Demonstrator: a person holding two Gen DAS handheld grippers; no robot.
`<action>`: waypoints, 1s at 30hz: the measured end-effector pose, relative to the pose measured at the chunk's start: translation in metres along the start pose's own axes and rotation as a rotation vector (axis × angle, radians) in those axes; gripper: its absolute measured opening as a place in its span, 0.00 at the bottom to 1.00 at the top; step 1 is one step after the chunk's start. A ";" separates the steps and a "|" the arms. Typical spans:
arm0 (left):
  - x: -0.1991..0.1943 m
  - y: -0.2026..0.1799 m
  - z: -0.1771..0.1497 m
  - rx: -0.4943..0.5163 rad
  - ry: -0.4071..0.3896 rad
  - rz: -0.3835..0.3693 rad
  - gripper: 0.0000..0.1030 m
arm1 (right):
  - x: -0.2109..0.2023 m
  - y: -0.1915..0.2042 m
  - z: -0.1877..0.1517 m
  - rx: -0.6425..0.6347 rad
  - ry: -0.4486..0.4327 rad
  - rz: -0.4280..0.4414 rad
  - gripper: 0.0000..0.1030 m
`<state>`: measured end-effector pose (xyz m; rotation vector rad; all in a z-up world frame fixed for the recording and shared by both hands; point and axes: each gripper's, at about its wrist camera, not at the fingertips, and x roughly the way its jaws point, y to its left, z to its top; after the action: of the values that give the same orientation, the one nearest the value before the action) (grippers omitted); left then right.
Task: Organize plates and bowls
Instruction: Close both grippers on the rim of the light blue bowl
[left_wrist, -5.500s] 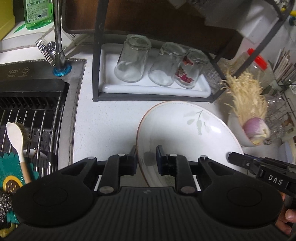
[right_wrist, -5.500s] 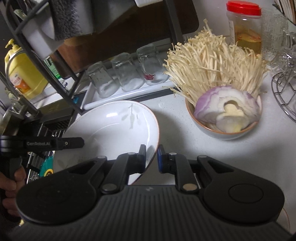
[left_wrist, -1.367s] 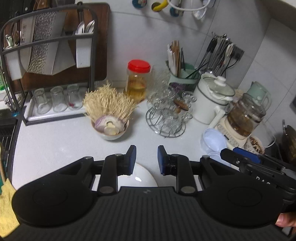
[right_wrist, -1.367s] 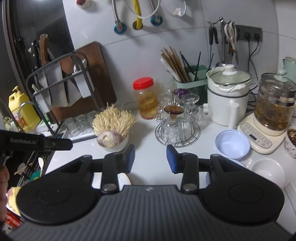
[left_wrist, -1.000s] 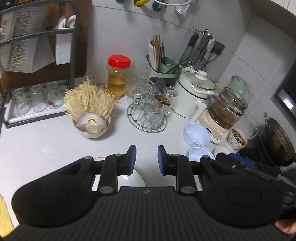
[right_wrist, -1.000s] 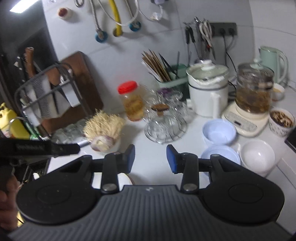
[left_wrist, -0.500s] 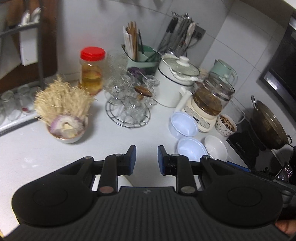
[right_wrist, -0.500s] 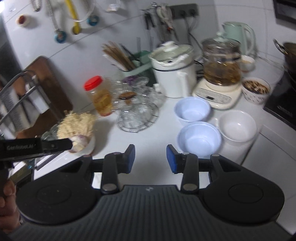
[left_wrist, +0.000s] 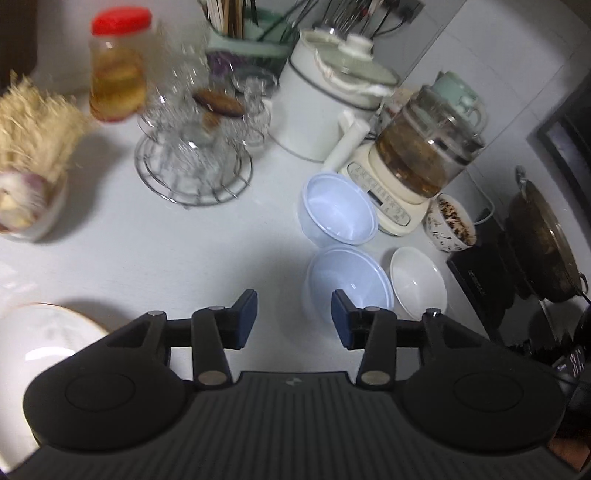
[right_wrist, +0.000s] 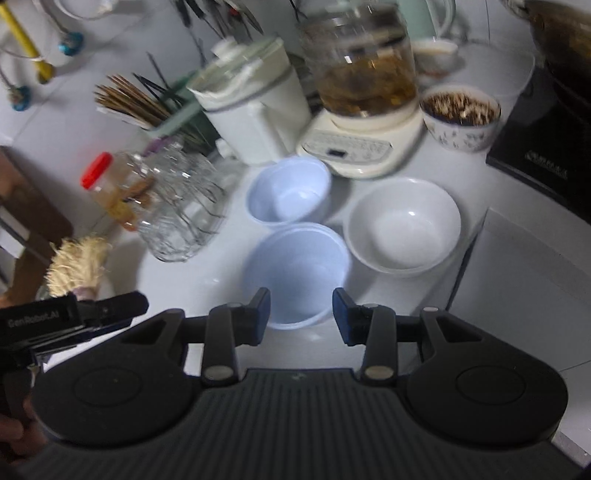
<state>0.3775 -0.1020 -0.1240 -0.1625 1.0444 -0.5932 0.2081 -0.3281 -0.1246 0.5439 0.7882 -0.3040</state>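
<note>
Two pale blue bowls and a white bowl stand together on the white counter. In the left wrist view the near blue bowl (left_wrist: 347, 282) lies just right of my left gripper (left_wrist: 293, 319), whose jaws are opening with nothing between them. The far blue bowl (left_wrist: 338, 212) and the white bowl (left_wrist: 417, 282) sit beyond. A large white plate (left_wrist: 40, 332) lies at the lower left. In the right wrist view my right gripper (right_wrist: 300, 317) stands open above the near blue bowl (right_wrist: 295, 273), with the white bowl (right_wrist: 404, 225) to its right and the far blue bowl (right_wrist: 290, 194) behind.
A glass kettle on a cream base (left_wrist: 417, 155), a white pot (left_wrist: 332, 110), a wire rack of glasses (left_wrist: 195, 162), a red-lidded jar (left_wrist: 116, 66) and a bowl of mushrooms and onion (left_wrist: 26, 177) crowd the back. A patterned bowl (right_wrist: 460, 118) and a black cooktop (right_wrist: 543, 158) sit right.
Both grippers have swung right and sunk toward the three bowls, which now look larger. The left jaws have spread apart. The sink and glass rack have left the views.
</note>
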 end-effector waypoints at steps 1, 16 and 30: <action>0.011 -0.002 0.002 -0.018 0.016 -0.004 0.48 | 0.006 -0.007 0.002 0.014 0.019 0.008 0.39; 0.103 -0.017 0.015 -0.108 0.081 0.115 0.19 | 0.078 -0.038 0.021 0.026 0.217 0.106 0.23; 0.075 -0.005 0.012 -0.152 0.064 0.173 0.15 | 0.081 -0.013 0.034 -0.110 0.286 0.203 0.17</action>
<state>0.4131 -0.1477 -0.1730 -0.1853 1.1528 -0.3639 0.2769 -0.3628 -0.1689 0.5652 1.0112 0.0060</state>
